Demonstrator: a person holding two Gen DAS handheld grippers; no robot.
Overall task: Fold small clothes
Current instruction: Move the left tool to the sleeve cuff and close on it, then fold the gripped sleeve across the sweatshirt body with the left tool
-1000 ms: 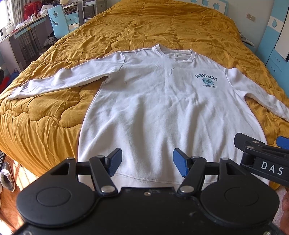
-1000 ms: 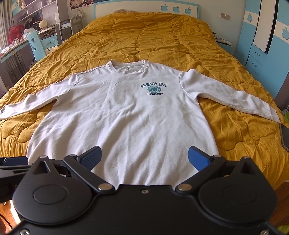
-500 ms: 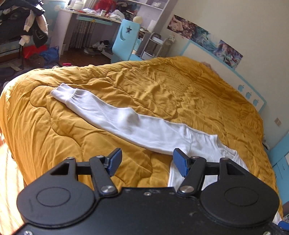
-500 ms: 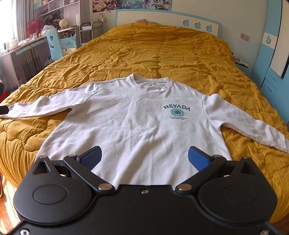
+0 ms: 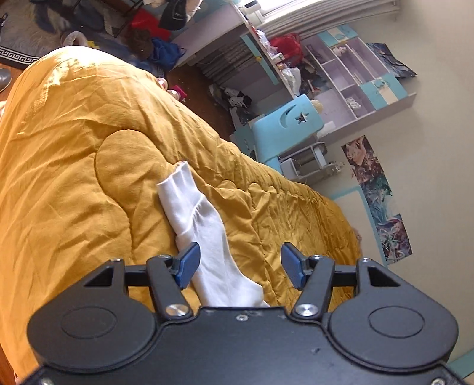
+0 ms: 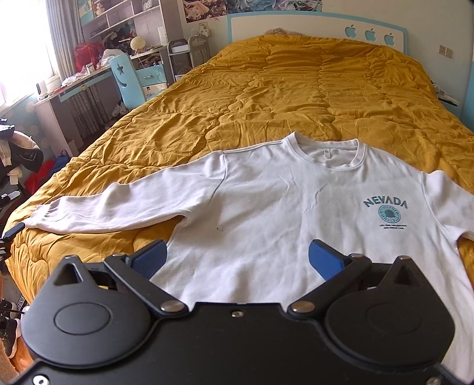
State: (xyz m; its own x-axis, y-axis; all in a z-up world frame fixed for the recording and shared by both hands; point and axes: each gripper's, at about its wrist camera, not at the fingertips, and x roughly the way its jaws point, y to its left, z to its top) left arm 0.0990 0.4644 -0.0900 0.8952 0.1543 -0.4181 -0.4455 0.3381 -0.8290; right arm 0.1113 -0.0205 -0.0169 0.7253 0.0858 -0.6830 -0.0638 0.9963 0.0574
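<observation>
A white long-sleeved sweatshirt [image 6: 281, 213] with a teal NEVADA print lies face up and spread flat on a mustard-yellow quilt [image 6: 296, 88]. Its left sleeve [image 6: 112, 207] stretches out to the bed's left side. In the left wrist view the sleeve's cuff end [image 5: 192, 213] lies on the quilt between my fingers. My left gripper [image 5: 240, 265] is open just above that sleeve. My right gripper [image 6: 237, 259] is open and empty above the sweatshirt's lower body, near its left side.
The bed's left edge drops to a floor cluttered with shoes and bags [image 5: 154, 50]. A blue chair [image 6: 126, 80] and a desk with shelves [image 6: 89, 86] stand to the left of the bed. The headboard [image 6: 314, 26] is at the far end.
My left gripper has swung left from the sweatshirt's hem to the left sleeve cuff and rolled sideways. My right gripper has shifted left along the hem. Both stayed open.
</observation>
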